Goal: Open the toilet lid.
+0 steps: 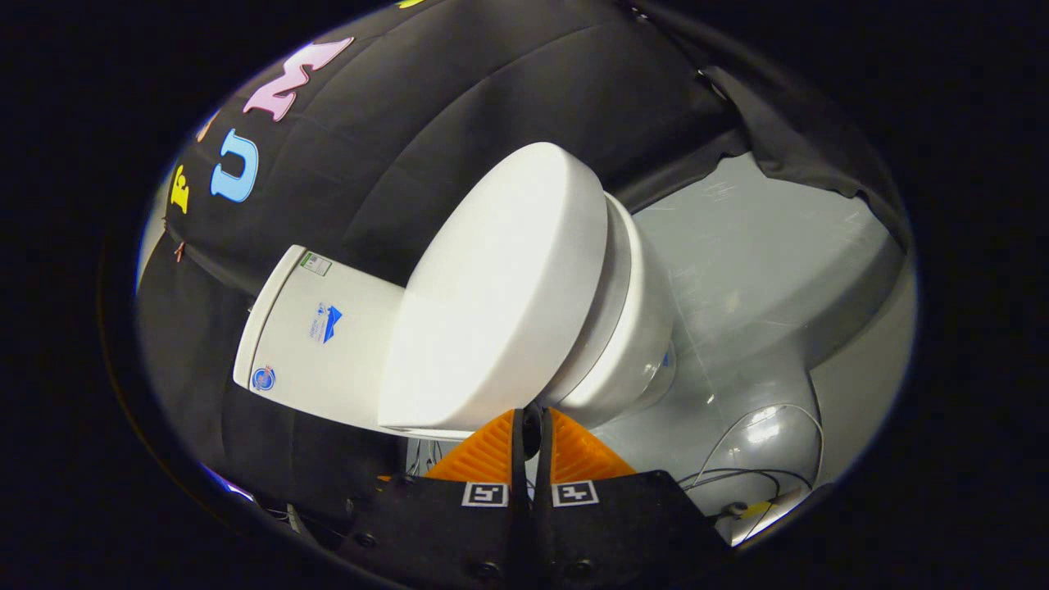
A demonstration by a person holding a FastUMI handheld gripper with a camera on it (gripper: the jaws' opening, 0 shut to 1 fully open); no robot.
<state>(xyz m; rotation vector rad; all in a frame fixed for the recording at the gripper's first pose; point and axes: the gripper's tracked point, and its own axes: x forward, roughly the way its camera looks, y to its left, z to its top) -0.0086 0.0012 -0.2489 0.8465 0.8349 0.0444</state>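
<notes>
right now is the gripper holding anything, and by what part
Nothing is held: the hand-held gripper has its orange fingers closed together with nothing between them, tips just short of the toilet lid edge.

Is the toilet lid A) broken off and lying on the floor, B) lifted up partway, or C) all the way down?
B: the white toilet lid is tilted up off the bowl, its edge just ahead of the gripper, whose orange fingers are nearly together.
</notes>
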